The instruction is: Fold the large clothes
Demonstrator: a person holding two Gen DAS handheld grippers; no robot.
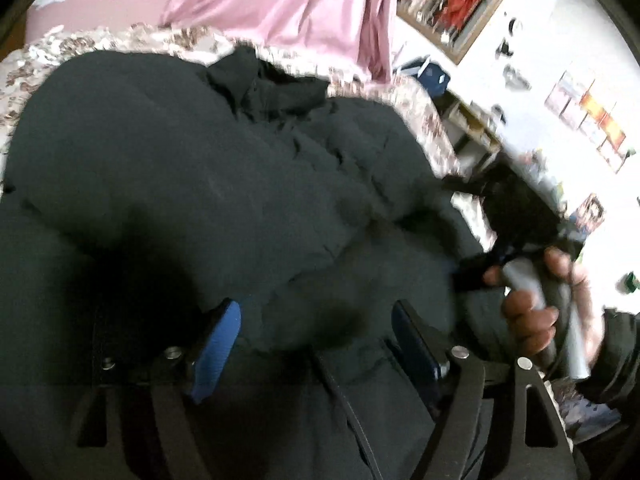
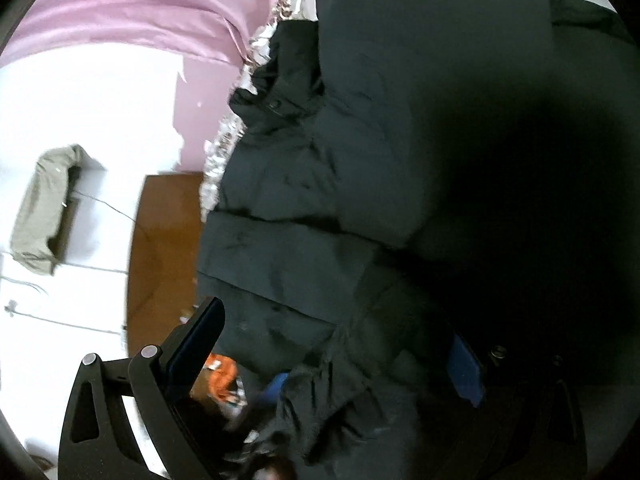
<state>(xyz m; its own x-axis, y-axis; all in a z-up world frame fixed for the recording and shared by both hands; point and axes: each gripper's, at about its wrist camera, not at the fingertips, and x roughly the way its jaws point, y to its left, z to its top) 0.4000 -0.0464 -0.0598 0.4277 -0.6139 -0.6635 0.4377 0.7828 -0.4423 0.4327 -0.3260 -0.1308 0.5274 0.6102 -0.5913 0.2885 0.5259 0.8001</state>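
1. Left wrist view: I'm holding my left gripper (image 1: 316, 332) wide, empty, over the dark padded coat (image 1: 180, 168) lying on the floral bedspread (image 1: 424, 120).
2. I'm keeping my right gripper (image 2: 340, 344) spread wide around a coat fold, pads not visibly pressing; I'm aiming for a full bite.

pink curtain (image 1: 304, 12) hanging behind | floral bedspread (image 1: 424, 120) on the bed | framed cabinet (image 1: 456, 4) on white wall | brown wooden board (image 2: 168, 248) | olive bag (image 2: 44, 208) left

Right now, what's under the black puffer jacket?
The black puffer jacket lies on a floral bedspread, which shows only along its far edge and right side. Everything beneath the jacket's middle is covered, so I can't tell what else is there.
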